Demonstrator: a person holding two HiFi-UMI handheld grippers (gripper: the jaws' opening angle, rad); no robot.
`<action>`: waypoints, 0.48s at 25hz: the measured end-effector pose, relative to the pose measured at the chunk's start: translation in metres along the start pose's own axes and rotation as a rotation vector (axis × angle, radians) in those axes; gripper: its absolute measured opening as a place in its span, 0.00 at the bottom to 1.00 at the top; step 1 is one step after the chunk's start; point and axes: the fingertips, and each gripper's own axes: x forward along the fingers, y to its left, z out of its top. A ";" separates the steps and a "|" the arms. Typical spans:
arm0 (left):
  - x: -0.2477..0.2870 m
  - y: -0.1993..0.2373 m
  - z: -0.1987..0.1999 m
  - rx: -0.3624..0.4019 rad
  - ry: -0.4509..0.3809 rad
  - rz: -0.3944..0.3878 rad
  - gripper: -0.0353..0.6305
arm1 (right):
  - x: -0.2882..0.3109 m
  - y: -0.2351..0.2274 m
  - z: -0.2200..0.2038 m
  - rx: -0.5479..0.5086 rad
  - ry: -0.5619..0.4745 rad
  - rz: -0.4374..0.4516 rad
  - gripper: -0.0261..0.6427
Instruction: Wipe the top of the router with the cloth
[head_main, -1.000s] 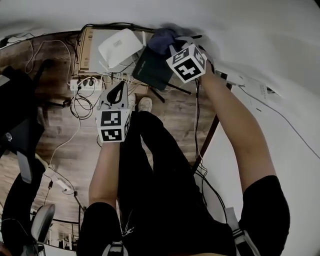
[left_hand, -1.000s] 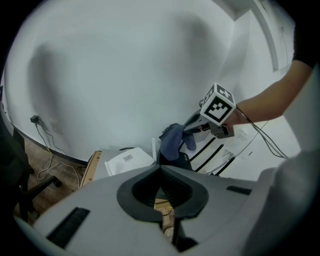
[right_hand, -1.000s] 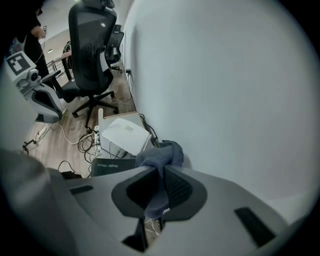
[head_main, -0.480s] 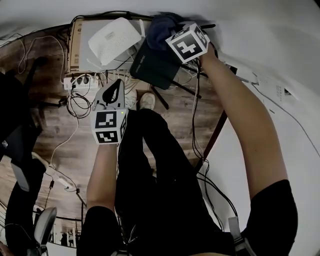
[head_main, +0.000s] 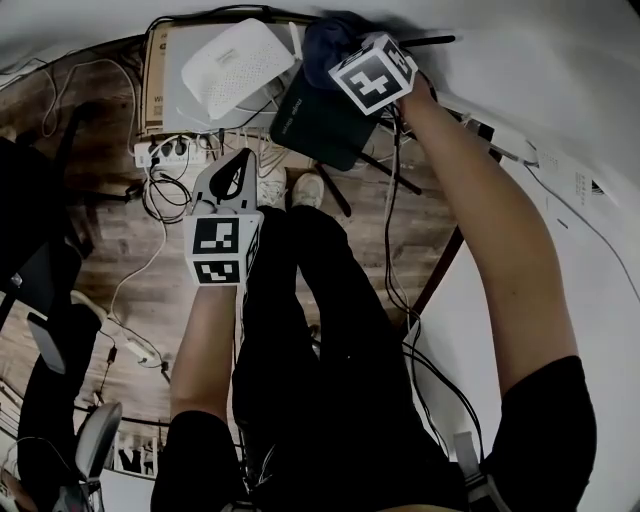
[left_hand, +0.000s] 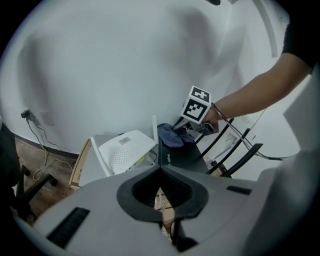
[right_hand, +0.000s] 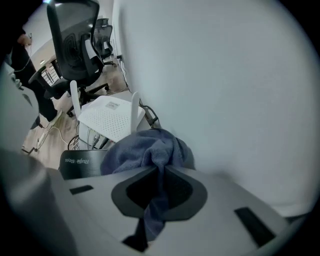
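Right gripper (right_hand: 161, 172): pinching blue cloth (right_hand: 142, 150), resting it on black router (head_main: 325, 125), upper centre. Left gripper (left_hand: 160, 172): jaws meeting, carrying nothing, hovering mid-left.

The cloth (head_main: 325, 50) lies on the router's (head_main: 320, 125) far end. A second router (head_main: 235, 68) sits just left of it, on a box (head_main: 185, 115).

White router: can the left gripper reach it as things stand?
Probably yes: the left gripper is shut, empty, with nothing between it and the white router; the right gripper holds the cloth aside on the black router.
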 end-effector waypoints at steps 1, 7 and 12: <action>0.000 0.001 0.001 0.009 0.002 0.001 0.05 | 0.000 0.001 -0.001 -0.003 -0.007 -0.001 0.07; -0.002 0.007 0.006 0.014 0.000 0.011 0.05 | -0.003 0.018 -0.003 0.005 -0.018 0.076 0.07; -0.001 0.009 0.006 0.022 0.001 0.010 0.05 | -0.011 0.053 -0.007 -0.069 0.032 0.219 0.07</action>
